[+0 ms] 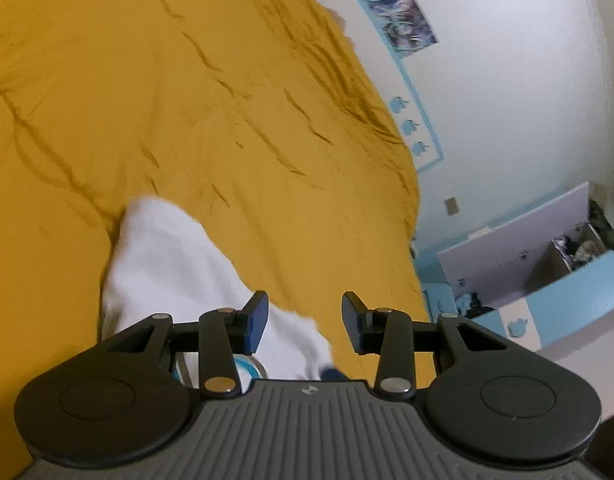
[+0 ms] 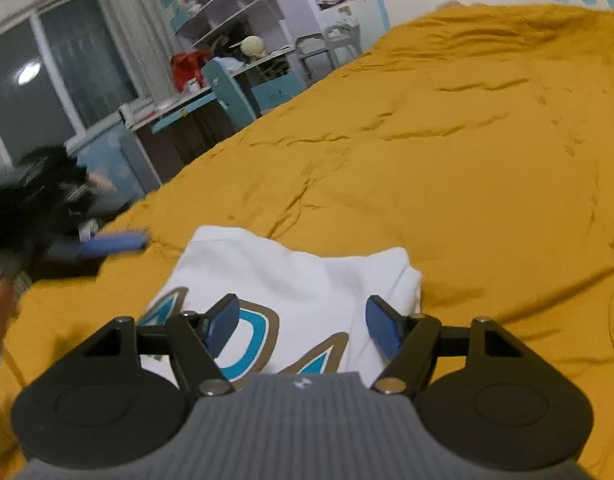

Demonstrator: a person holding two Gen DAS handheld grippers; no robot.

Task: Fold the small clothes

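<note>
A small white garment (image 2: 291, 280) with teal and tan lettering lies folded on the yellow bedspread (image 2: 467, 160). My right gripper (image 2: 301, 326) is open and empty, just above its near part. In the left wrist view the same garment (image 1: 171, 264) lies at the lower left on the bedspread (image 1: 187, 100). My left gripper (image 1: 305, 322) is open and empty, over the garment's near right edge. The left gripper also shows blurred at the left of the right wrist view (image 2: 111, 242).
The bed's right edge meets a white wall with posters (image 1: 407, 16). A lilac and blue drawer unit (image 1: 539, 272) stands beyond the bed. A cluttered desk and shelves (image 2: 227, 60) and a window (image 2: 47, 72) lie past the bed's left side.
</note>
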